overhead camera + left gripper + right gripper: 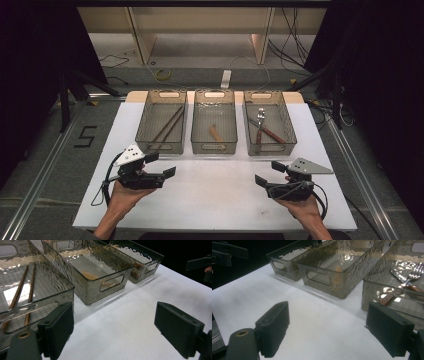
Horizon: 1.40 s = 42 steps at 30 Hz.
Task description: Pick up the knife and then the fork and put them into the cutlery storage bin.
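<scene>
smoked clear plastic makes up the three bins [214, 121] standing in a row at 12 o'clock on a white table [215, 200], seen from above. counted from the high view: two long brown chopsticks [167, 125] lie side by side in the left bin [162, 120], one short wooden-handled piece [216, 133] lies in the middle bin, and the right bin [269, 121] holds a fork [260, 116] and two red-brown-handled utensils, their heads too small to name.

two hand-held grippers rest low over the bare table, well apart from each other and from everything in the bins. the left gripper [164, 165] sits at 8 o'clock, just in front of the left bin; its jaws stand wide apart with nothing between them. the right gripper [270, 174] sits at 4 o'clock, in front of the right bin, jaws likewise spread and empty.

the left gripper view brings the chopsticks close through the rippled bin wall, at 10 o'clock of its frame, and catches the other gripper at 2 o'clock. the right gripper view shows the fork's shiny tines [415, 268] at 2 o'clock, detail the high view blurs. the high view alone takes in both forearms and the floor beyond.
</scene>
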Each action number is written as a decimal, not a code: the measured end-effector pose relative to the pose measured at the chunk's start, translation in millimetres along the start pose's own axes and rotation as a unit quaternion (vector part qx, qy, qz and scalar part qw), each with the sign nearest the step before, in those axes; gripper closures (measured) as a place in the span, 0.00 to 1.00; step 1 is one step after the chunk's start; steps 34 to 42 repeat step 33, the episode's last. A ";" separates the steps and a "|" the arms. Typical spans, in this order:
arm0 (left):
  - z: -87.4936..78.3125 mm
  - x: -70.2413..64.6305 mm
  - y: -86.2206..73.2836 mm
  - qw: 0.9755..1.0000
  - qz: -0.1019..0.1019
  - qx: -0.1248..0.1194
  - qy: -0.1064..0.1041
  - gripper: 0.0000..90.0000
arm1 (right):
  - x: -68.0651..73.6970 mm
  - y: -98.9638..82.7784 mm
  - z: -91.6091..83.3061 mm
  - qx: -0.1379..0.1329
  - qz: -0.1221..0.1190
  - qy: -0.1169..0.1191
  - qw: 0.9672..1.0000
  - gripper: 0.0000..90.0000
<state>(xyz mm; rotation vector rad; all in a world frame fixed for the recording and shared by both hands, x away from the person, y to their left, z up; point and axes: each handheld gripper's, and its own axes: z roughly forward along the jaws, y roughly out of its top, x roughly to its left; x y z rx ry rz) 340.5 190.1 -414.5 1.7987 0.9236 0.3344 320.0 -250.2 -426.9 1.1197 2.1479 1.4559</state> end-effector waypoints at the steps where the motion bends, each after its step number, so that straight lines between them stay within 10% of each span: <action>1: 0.4 -0.2 0.0 1.000 0.000 0.000 -0.001 0.17 | 0.2 -0.4 -0.3 0.000 -0.001 -0.002 1.000 0.22; 42: 1.2 -0.3 0.1 1.000 0.004 0.003 0.001 0.17 | -0.2 -1.2 -1.8 -0.003 -0.001 -0.003 1.000 0.22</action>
